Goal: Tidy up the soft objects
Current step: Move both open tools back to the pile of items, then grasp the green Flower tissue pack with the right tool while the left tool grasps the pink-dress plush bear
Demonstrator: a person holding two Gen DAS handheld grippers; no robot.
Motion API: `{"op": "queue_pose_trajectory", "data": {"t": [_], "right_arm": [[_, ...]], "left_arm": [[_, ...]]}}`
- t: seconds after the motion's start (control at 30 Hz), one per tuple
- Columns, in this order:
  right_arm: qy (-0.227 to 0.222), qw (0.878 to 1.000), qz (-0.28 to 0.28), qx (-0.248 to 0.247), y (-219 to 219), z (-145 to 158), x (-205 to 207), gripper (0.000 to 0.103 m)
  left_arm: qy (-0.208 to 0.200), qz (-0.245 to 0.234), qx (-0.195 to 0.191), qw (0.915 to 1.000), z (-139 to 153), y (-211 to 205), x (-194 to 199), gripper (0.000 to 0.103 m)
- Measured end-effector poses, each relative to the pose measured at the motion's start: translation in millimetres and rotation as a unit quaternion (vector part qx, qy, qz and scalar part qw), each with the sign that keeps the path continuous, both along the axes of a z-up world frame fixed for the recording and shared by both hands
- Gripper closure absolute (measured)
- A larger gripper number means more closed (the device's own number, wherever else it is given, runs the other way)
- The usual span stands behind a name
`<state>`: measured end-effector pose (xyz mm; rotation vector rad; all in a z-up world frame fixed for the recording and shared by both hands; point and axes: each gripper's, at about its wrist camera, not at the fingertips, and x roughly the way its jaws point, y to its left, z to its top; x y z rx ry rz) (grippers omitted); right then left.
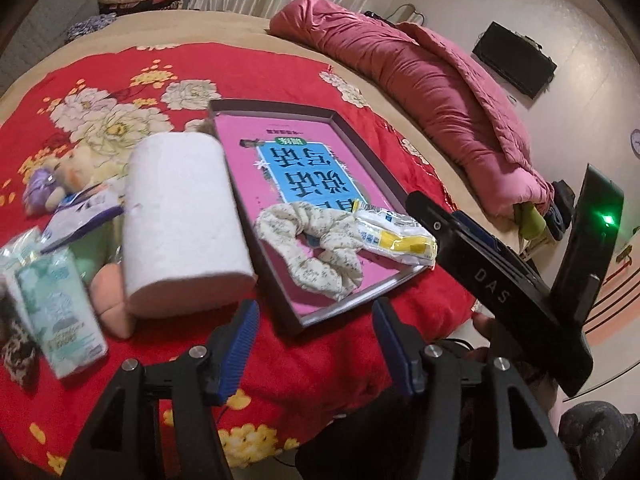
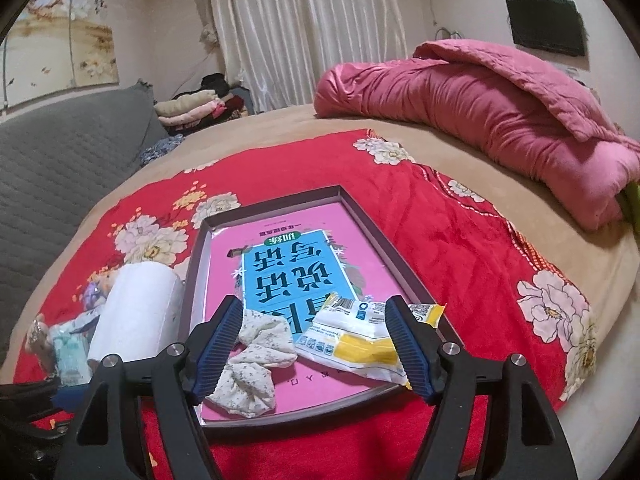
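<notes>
Resting in tray (image 2: 400, 256): scrunchie (image 2: 256, 364), packet (image 2: 352, 340).

Bed (image 2: 280, 120), tan sheet: red floral blanket (image 2: 460, 240) bearing a shallow tray (image 2: 400, 252), paper roll (image 2: 136, 316), tissue packs (image 1: 60, 312) (left side); pink quilt (image 2: 480, 112) beyond.

Scrunchie (image 1: 316, 256) and packet (image 1: 396, 236) in tray (image 1: 280, 114), paper roll (image 1: 180, 220) left of it

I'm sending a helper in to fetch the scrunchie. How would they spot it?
On the red floral blanket lies a shallow tray with a pink book inside. The scrunchie sits at its near end, beside a white-and-yellow packet: it is the only crumpled cream fabric ring.
</notes>
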<state>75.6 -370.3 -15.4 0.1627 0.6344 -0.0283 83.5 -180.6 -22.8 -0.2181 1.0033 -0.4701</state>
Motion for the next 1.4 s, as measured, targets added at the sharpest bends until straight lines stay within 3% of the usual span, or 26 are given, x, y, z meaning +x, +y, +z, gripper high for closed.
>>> {"op": "queue_pose_trajectory", "data": {"t": [0.27, 0.6, 0.87, 1.1, 1.4], "right_arm": [[-0.006, 0.997, 0.068, -0.024, 46.6, 9.2, -11.1, 0.026], [-0.013, 0.988, 0.154, -0.017, 103.2, 35.0, -31.0, 0.026], [-0.016, 0.973, 0.228, -0.025, 150.3, 48.0, -53.8, 0.025], [-0.003, 0.955, 0.295, -0.038, 198.1, 48.8, -66.4, 0.025], [0.035, 0.944, 0.326, -0.047, 231.5, 26.5, -57.7, 0.025]], "left_arm": [[-0.031, 0.066, 0.006, 0.9973, 20.1, 55.2, -17.8, 0.035], [-0.031, 0.151, -0.011, 0.9880, 27.0, 135.4, -43.8, 0.035], [-0.044, 0.202, 0.004, 0.9785, 28.9, 182.7, -57.8, 0.035], [-0.043, 0.223, 0.017, 0.9736, 22.9, 199.1, -60.4, 0.035], [-0.028, 0.258, 0.037, 0.9651, 0.3, 214.5, -47.6, 0.035]]}}
